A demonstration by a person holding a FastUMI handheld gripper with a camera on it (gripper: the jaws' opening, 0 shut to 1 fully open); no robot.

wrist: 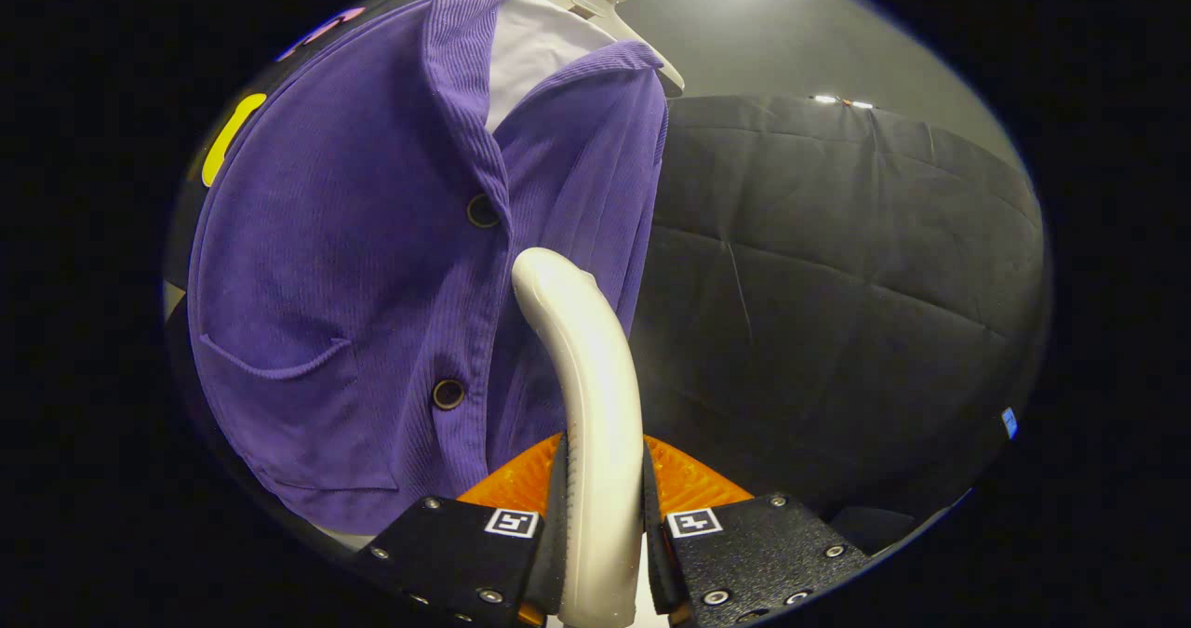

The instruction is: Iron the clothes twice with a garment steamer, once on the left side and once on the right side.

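Your steamer (586, 377): white curved handle clamped between both fingers of your gripper (603, 526), rising ahead of them, tip against front of purple jacket (372, 265) just right of button row. Jacket hangs on pale hanger (595, 5), white shirt (535, 46) showing at collar. Two dark buttons (482, 211) visible, pocket at lower left. Black quilted cloth (837, 284) behind, to right of jacket.
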